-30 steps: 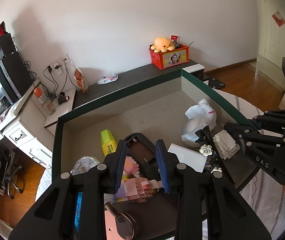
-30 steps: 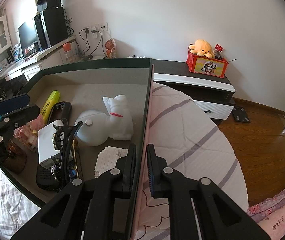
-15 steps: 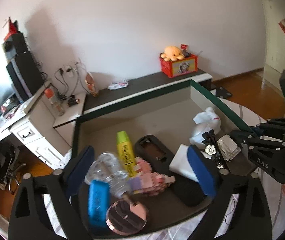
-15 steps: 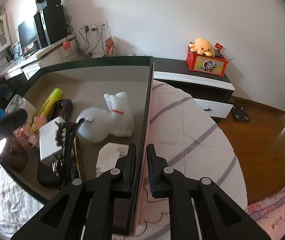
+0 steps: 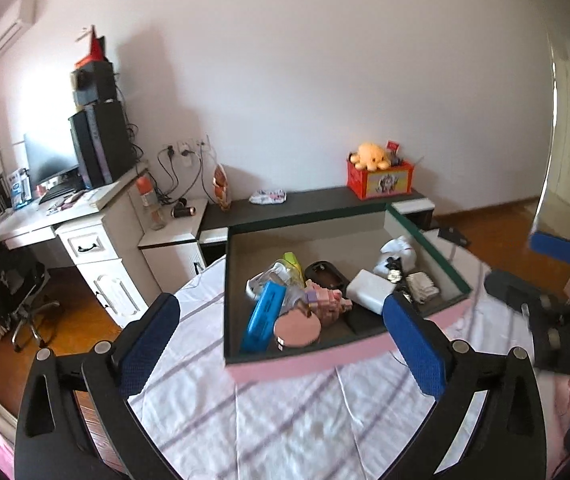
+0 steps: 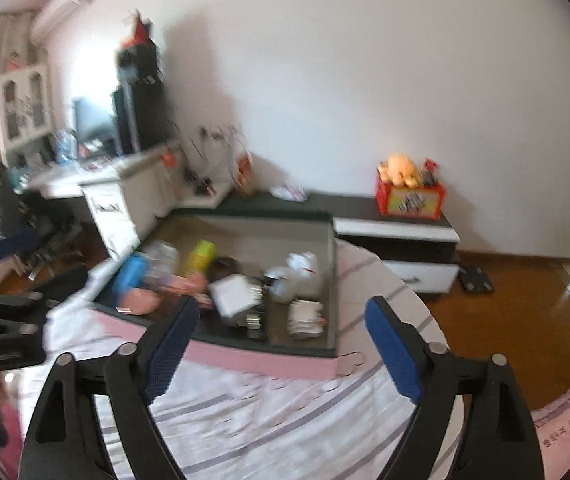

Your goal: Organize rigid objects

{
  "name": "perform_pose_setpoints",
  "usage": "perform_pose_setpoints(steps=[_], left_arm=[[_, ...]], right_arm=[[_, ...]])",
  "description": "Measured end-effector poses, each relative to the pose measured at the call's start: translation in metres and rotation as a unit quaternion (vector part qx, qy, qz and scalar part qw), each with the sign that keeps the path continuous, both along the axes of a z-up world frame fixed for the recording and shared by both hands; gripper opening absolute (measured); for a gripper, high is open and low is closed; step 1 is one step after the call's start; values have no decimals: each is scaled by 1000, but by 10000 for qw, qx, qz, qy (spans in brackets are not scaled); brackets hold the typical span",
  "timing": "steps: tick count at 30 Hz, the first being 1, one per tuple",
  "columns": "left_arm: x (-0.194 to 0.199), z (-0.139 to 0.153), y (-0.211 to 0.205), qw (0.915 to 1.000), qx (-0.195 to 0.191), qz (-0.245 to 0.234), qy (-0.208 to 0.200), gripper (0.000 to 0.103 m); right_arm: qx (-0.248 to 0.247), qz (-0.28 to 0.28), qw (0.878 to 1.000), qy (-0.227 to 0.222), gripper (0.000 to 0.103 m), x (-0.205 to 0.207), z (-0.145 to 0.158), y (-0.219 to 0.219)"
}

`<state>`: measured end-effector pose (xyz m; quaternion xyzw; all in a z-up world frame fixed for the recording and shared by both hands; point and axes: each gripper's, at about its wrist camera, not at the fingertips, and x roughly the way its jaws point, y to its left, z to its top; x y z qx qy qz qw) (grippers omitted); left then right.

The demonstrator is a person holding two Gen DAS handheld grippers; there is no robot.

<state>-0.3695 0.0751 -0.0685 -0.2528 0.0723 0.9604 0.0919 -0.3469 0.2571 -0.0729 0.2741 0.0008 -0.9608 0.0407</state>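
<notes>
Both tools are off the box (image 5: 349, 216), which sits on the striped bedsheet (image 5: 285, 420) ahead of them. My left gripper (image 5: 281, 340) has just been opening and now stands spread wide with nothing between its blue pads (image 5: 413, 344); the box's near pink wall lies just beyond the fingertips, not touching them. My right gripper (image 6: 281, 344) has likewise just been opening and is fully spread and empty, with the box's near right corner seen through the gap between its fingers.

Taking the box as my landmark: inside it, by the near left wall, a blue case (image 5: 263, 316) lies beside a round pink compact (image 5: 297, 330). A pink brick model (image 5: 325, 304) sits just behind the compact, a yellow-green highlighter (image 5: 293, 264) further back, and a black oval case (image 5: 323, 274) next to it. A white rectangular block (image 5: 369, 290) lies centre-right, and a white rabbit figure (image 5: 397, 250) stands toward the right wall. The right-wrist view is motion-blurred, so smaller items there I cannot identify.
</notes>
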Motion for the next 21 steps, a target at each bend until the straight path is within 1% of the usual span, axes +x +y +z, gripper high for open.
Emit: perform_pose_setpoints(steps=[3,5,7,11,14,21], left_arm=[[33,11,-7,9998,125,-12,141,103],[55,18,-9,9996,129,-14,248,103],[74,26,-11,9992,105,62,385,103],[113,39,-25,9977,320,82,594,103],[138,46,-30,9964,347,101,761,103],[187,67,-38,9917,419,109,1208,103]], right_arm=[[111,13,9996,277,103,33,17,-16],[58,112,9990,437,103,55,27,-27],[116,127,9984,530,103,71,35,-37],[131,156,9972,720,103,108,48,-48],[194,138,9957,900,103,136,59,-55],[271,110,9916,1260,103,185,80,-63]])
